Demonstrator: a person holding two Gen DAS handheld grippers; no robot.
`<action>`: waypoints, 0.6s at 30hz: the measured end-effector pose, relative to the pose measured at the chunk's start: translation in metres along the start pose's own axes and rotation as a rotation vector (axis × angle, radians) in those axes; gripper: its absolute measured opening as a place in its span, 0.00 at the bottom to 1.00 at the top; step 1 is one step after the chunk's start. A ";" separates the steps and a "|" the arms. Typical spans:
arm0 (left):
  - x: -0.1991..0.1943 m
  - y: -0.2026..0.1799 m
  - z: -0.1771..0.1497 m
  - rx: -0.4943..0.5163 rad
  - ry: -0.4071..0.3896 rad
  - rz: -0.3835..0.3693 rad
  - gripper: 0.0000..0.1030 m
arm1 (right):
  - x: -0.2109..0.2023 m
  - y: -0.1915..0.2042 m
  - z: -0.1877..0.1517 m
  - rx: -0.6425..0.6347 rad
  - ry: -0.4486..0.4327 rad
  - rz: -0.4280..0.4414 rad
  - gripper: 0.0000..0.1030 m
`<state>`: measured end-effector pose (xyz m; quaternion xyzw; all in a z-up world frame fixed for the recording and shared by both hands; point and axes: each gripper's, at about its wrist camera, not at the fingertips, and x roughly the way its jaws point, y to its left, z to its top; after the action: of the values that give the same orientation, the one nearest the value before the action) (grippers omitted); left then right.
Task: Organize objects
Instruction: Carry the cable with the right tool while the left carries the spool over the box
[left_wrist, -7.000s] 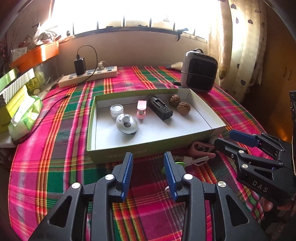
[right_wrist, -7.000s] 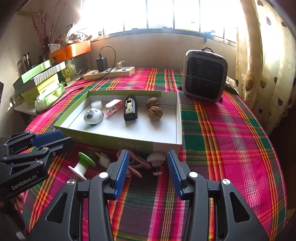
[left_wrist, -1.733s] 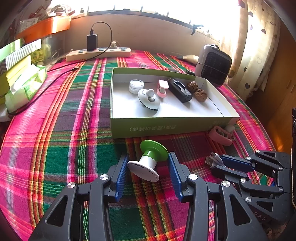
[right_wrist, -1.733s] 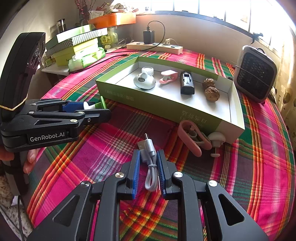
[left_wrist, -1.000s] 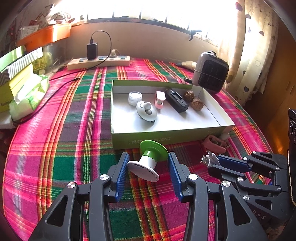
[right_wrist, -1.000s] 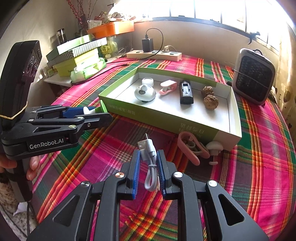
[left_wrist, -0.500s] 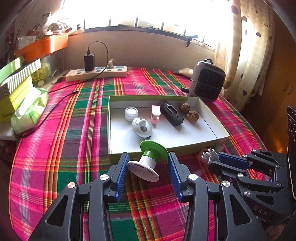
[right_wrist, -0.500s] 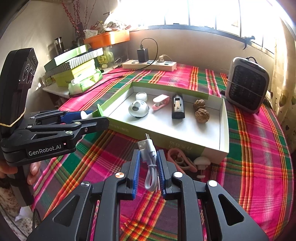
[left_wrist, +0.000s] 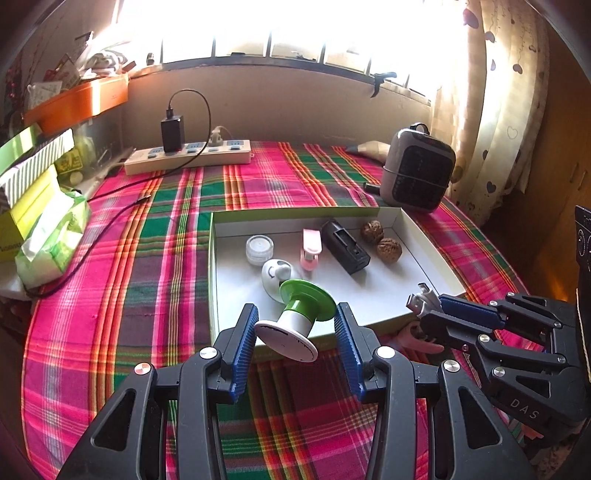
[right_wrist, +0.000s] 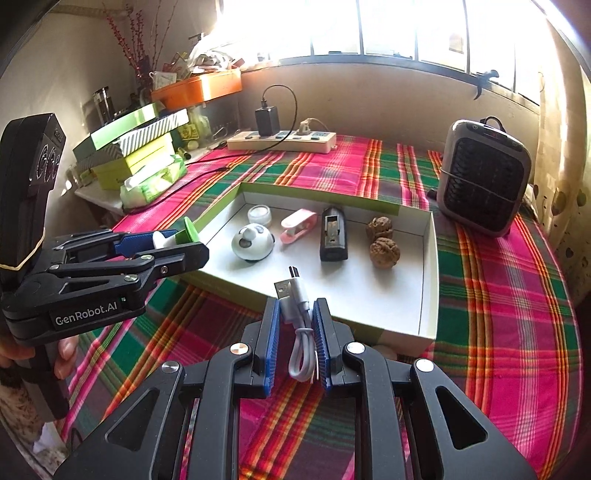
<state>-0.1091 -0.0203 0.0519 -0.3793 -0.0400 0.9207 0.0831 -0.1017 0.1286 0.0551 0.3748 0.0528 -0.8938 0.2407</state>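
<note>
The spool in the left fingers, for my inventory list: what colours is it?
The spool has one green flange, a white core and a white flange; clearest in the left wrist view.

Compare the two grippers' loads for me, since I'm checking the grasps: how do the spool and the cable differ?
The green-and-white spool is rigid and wide, so the left gripper stands well apart around it; the white USB cable is thin and limp, pinched in the nearly closed right gripper. The spool lies tilted; the cable's plugs point forward. Both are held above the box.
</note>
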 end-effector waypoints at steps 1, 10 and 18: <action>0.001 0.000 0.001 0.000 -0.001 -0.001 0.40 | 0.001 -0.002 0.002 0.003 -0.002 -0.005 0.19; 0.013 0.006 0.011 -0.014 0.001 0.010 0.40 | 0.012 -0.014 0.014 0.016 -0.003 -0.043 0.19; 0.025 0.011 0.014 -0.025 0.019 0.013 0.40 | 0.027 -0.029 0.025 0.038 0.012 -0.066 0.19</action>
<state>-0.1374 -0.0265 0.0431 -0.3893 -0.0483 0.9170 0.0728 -0.1473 0.1365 0.0516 0.3829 0.0494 -0.8997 0.2037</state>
